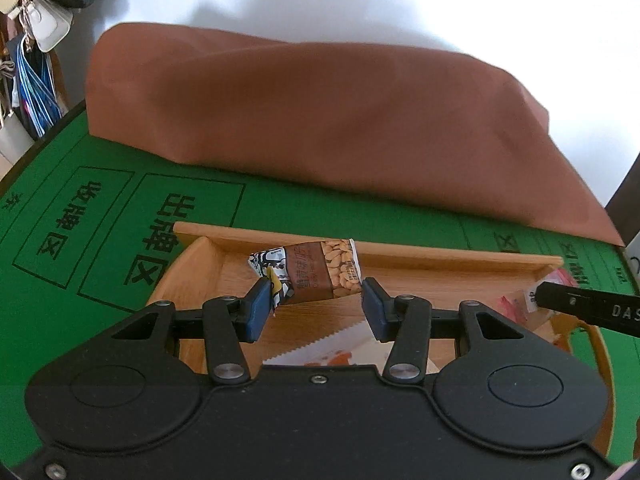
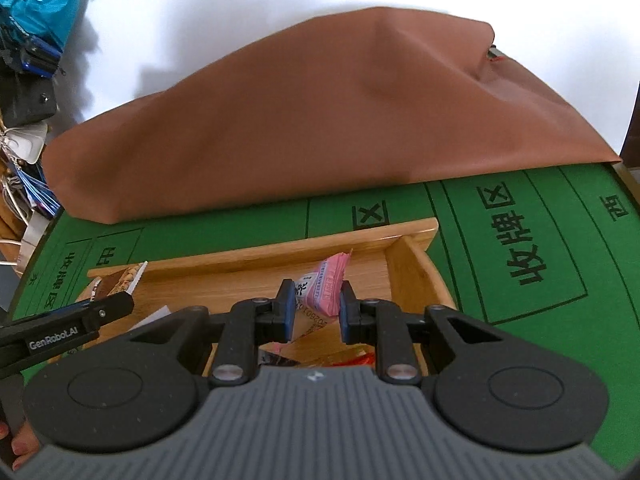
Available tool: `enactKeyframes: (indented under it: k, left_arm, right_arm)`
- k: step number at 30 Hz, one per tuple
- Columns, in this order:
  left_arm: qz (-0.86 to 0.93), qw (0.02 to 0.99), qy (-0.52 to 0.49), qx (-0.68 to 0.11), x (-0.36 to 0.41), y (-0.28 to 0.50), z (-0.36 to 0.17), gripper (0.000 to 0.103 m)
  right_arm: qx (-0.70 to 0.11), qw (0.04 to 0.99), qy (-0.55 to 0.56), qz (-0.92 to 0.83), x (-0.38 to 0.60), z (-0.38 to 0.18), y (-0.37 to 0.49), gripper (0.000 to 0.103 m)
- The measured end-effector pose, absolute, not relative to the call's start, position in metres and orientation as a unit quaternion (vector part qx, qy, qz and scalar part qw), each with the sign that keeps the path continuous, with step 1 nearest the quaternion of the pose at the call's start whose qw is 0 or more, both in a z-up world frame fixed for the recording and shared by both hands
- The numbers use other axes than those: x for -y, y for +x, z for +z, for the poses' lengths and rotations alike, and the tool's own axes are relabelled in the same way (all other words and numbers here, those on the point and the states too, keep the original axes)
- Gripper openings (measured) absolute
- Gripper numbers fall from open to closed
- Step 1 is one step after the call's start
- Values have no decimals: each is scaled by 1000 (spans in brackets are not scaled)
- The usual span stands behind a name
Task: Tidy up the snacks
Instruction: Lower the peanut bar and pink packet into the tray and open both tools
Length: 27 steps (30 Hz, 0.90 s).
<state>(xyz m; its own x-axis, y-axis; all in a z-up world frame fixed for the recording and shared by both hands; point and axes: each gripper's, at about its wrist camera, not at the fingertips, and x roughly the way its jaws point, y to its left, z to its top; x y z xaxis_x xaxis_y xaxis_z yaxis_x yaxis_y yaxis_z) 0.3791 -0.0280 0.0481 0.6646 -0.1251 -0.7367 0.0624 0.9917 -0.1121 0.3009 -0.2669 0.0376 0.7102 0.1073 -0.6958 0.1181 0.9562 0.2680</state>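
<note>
My left gripper [image 1: 316, 304] is shut on a brown peanut snack packet [image 1: 316, 276] and holds it crosswise over the left part of a wooden tray [image 1: 440, 258]. My right gripper [image 2: 316, 304] is shut on a pink and white snack packet [image 2: 326, 284] above the right part of the same tray [image 2: 280, 254]. Each view catches the other gripper from the side: the right one's finger [image 1: 592, 312] at the right edge, the left one's finger [image 2: 80, 316] with the peanut packet [image 2: 124, 280] at the left. More packets lie on the tray floor, among them a white one with a serrated edge [image 1: 332, 344].
The tray rests on a green felt mat [image 1: 100, 220] printed with boxes and characters. A large mound under brown cloth [image 1: 320, 112] fills the table behind it. Bags hang at the far left [image 1: 44, 28], and a blue bag [image 2: 36, 4] sits by the wall. A person's fingers [image 2: 20, 448] show bottom left.
</note>
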Motion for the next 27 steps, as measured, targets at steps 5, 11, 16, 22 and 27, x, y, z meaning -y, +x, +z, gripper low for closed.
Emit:
enactKeyframes:
  k: [5, 11, 16, 22, 27]
  left_arm:
    - [-49, 907, -36, -416, 29, 385, 40, 47]
    - [-40, 905, -28, -423, 30, 389, 37, 47]
    - [-35, 905, -21, -424, 32, 385, 37, 47]
    - [-27, 909, -8, -417, 34, 378, 42, 54]
    - [-22, 911, -7, -412, 33, 367, 48, 82]
  right_arm:
    - [-387, 910, 150, -2, 267, 31, 307, 25]
    - [-385, 910, 150, -2, 266, 29, 309, 25]
    - [-390, 910, 143, -3, 264, 24, 310, 29]
    - [-384, 915, 127, -11, 261, 23, 308, 54]
    - [-375, 920, 112, 0, 258, 27, 296, 70]
